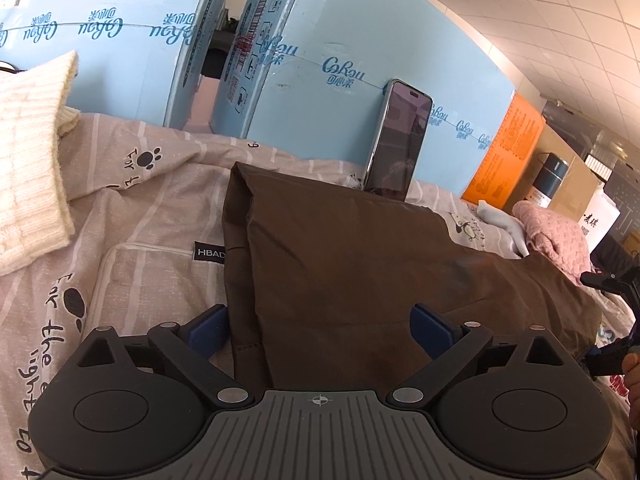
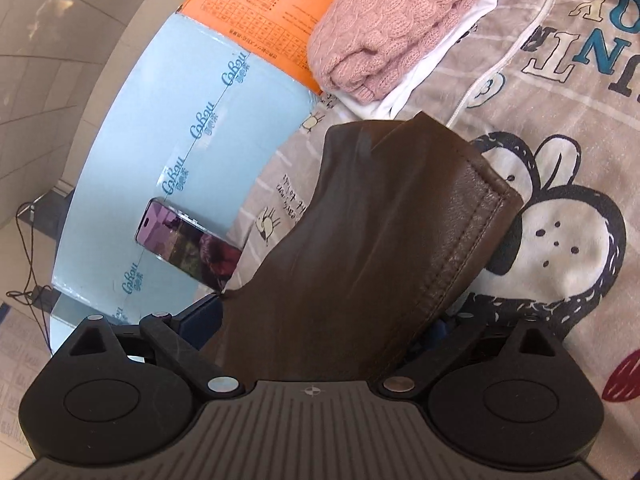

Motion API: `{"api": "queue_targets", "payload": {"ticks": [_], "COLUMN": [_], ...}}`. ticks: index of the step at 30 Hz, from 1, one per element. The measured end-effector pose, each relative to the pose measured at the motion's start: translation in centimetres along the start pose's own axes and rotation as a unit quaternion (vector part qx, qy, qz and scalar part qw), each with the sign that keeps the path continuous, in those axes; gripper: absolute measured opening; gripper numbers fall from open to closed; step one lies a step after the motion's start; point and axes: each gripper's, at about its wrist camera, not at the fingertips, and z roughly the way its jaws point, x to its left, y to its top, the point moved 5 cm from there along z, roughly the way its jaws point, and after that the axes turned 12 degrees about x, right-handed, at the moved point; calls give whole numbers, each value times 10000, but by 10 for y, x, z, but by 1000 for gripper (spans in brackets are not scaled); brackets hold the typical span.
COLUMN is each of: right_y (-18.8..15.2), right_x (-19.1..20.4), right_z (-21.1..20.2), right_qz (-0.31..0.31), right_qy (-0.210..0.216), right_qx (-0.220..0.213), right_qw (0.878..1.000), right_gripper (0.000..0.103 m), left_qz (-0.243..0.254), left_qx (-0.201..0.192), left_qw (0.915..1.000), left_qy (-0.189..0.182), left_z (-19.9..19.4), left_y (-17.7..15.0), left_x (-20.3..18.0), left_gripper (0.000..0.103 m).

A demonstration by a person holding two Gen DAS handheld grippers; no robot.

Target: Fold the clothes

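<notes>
A brown leather-like garment (image 1: 360,256) lies folded on the patterned bedsheet (image 1: 132,200). My left gripper (image 1: 320,332) is open, its blue pads (image 1: 208,330) standing wide on either side of the garment's near edge. In the right wrist view the same brown garment (image 2: 380,240), with a stitched hem, runs between the fingers of my right gripper (image 2: 324,320); the jaws stand wide apart around it. The right gripper also shows at the right edge of the left wrist view (image 1: 616,320).
A cream knit sweater (image 1: 28,160) lies at left. A pink knit sweater (image 2: 400,16) on a white garment (image 2: 420,76) lies beyond the brown one. A phone (image 1: 400,140) leans on light blue cartons (image 1: 340,40). An orange box (image 1: 504,152) stands further right.
</notes>
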Motion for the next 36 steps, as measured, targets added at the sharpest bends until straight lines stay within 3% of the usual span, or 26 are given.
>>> {"api": "queue_targets", "payload": {"ticks": [1, 3, 5, 7, 8, 10, 15, 18, 21, 24, 28, 33, 36], "right_y": [6, 15, 18, 18, 17, 18, 32, 31, 20, -1, -37, -71, -91], "right_x": [-2, -9, -16, -18, -16, -10, -7, 15, 55, 99, 137, 149, 147], "right_z": [-1, -2, -1, -3, -8, -19, -52, -64, -66, -53, -22, 13, 22], "right_qz": [19, 142, 117, -61, -161, -358, -715, -1334, -2020, -2821, -3669, -4286, -4686], "right_qy": [-53, -246, -356, -351, -300, -191, -669, -777, -271, 51, 300, 332, 303], "right_qx": [-200, -511, -570, -593, -653, -833, -1550, -1798, -1779, -1610, -1023, -315, 48], "right_qw": [9998, 9983, 9977, 9976, 9973, 9957, 9831, 9715, 9627, 9458, 9241, 9023, 8829], "right_gripper": [96, 79, 29, 12, 8, 7, 7, 7, 7, 7, 8, 8, 13], "left_qz": [-1, 1, 8, 29, 51, 131, 874, 1182, 1088, 1021, 969, 873, 662], "left_qx": [2, 5, 7, 15, 26, 65, 290, 354, 382, 394, 389, 294, -42], "left_qw": [10000, 10000, 10000, 10000, 9999, 9994, 9898, 9871, 9897, 9908, 9909, 9919, 9946], "left_qy": [0, -1, -27, -94, -142, -317, -1089, -1019, -852, -792, -854, -870, -795], "left_z": [0, 0, 1, 0, 0, 0, 0, 2, 5, 5, 5, 2, -7], "left_y": [0, 0, 0, -1, -1, -2, -13, -18, -18, -17, -16, -14, -6], "left_x": [0, 0, 0, -1, -2, -6, -39, -50, -47, -44, -42, -40, -32], "left_gripper": [98, 98, 98, 98, 98, 98, 98, 98, 98, 98, 98, 98, 98]}}
